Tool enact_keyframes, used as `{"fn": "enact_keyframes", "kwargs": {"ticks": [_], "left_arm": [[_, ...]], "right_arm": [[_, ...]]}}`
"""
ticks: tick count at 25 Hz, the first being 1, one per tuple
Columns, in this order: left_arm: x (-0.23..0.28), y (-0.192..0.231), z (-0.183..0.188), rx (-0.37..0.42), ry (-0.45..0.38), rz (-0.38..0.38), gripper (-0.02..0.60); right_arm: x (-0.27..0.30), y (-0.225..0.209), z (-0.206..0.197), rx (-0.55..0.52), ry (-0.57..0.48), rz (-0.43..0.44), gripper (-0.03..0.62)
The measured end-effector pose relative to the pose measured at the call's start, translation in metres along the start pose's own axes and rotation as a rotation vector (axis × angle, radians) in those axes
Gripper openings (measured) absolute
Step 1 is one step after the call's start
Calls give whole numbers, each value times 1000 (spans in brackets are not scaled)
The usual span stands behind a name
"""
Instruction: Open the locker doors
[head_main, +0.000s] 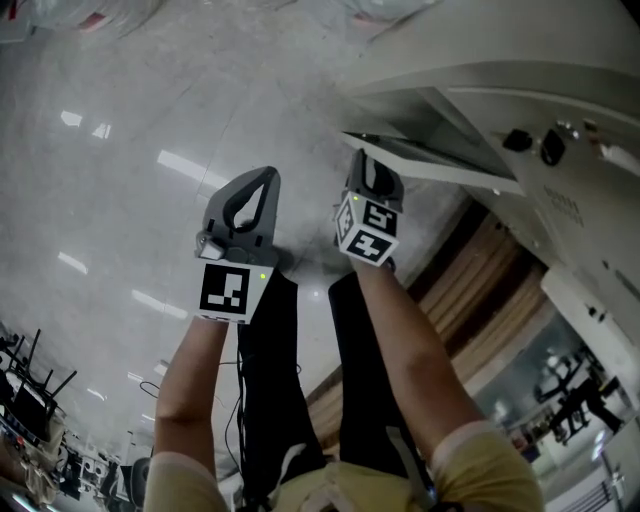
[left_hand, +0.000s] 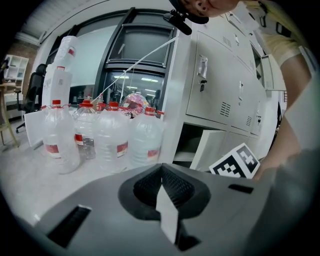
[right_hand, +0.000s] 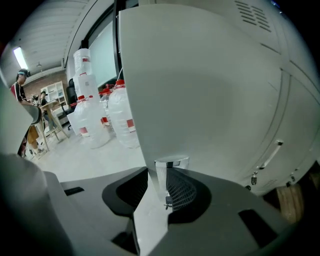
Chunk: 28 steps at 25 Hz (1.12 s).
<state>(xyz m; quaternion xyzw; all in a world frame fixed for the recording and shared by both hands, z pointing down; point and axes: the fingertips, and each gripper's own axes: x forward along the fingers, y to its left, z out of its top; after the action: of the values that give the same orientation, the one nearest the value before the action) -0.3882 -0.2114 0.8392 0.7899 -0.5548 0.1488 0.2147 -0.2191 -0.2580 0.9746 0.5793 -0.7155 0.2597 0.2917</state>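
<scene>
Right gripper view: right tongs (right_hand: 167, 189) clamp handle (right_hand: 171, 163) of locker door (right_hand: 200, 90); left tongs (left_hand: 162, 187) closed, facing bottles (left_hand: 111, 141).

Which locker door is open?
The bottom door beside the water bottles: swung out from its dark compartment, its chrome handle in the right tongs. The doors above sit flush, shut.

You're in a lab-like work hall: grey metal lockers (left_hand: 225, 85), big water jugs (left_hand: 110, 142) just beside them, a glossy floor (head_main: 130, 110), and office chairs (head_main: 25, 390) well beyond.
</scene>
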Motion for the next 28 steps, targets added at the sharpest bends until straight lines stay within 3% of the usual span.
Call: {"fn": "enact_keyframes", "kwargs": {"ticks": [17,28], "left_arm": [[-27,-49,-1,19,57,-39,3],[-24,-89,-3,34,100,-104,3]], "right_arm": [[-66,-22,-70,-106,133,50,114],[-95,-33,-89,-102,189,91,114]]}}
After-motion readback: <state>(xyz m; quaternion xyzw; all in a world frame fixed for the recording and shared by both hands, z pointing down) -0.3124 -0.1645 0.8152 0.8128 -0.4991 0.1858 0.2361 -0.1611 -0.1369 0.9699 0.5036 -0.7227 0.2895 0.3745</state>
